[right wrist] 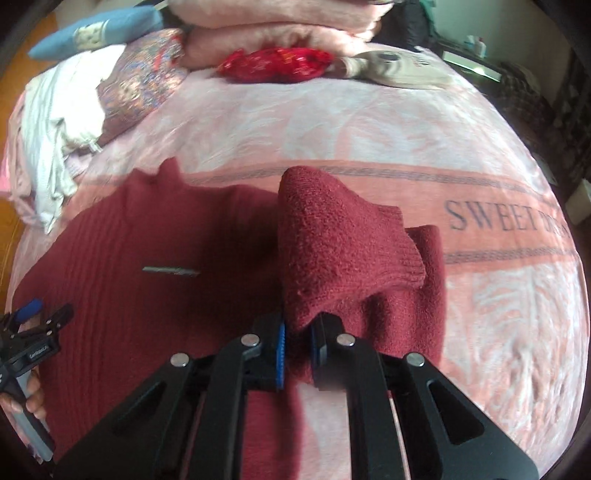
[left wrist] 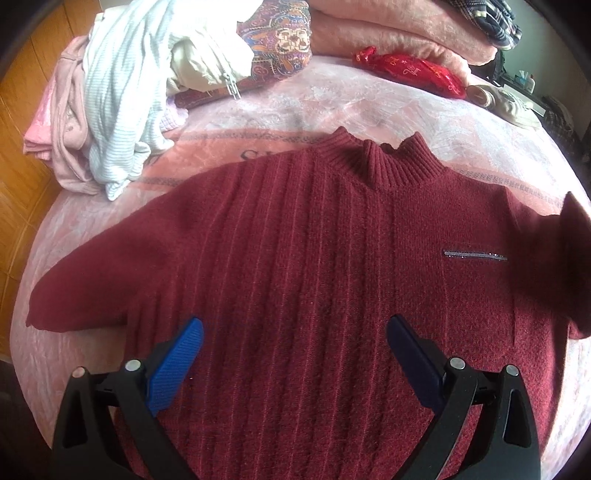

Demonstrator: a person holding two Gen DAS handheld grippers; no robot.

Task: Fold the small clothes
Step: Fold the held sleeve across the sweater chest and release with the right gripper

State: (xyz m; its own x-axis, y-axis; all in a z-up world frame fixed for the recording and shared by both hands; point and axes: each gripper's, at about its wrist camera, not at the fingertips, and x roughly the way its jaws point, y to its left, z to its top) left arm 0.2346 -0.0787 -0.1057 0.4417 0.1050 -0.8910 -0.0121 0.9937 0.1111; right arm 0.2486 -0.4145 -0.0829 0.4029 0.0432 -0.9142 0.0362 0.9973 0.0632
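A dark red knitted sweater (left wrist: 295,236) lies flat, front up, on the pink bedspread (left wrist: 258,107), collar at the far side. My left gripper (left wrist: 295,328) is open and empty, hovering over the sweater's lower body; its left sleeve (left wrist: 96,280) lies spread out. In the right wrist view my right gripper (right wrist: 297,332) is shut on the sweater's right sleeve (right wrist: 332,243) and holds it lifted and bunched beside the sweater body (right wrist: 147,280). The lifted sleeve also shows at the right edge of the left wrist view (left wrist: 569,251). The left gripper appears at the far left of the right wrist view (right wrist: 40,314).
A pile of white and pink clothes (left wrist: 107,107) lies at the far left of the bed. A patterned cushion (left wrist: 280,40), folded pink blankets (left wrist: 399,33) and a red bundle (left wrist: 410,70) lie at the far side. A wooden floor (left wrist: 18,162) shows at left.
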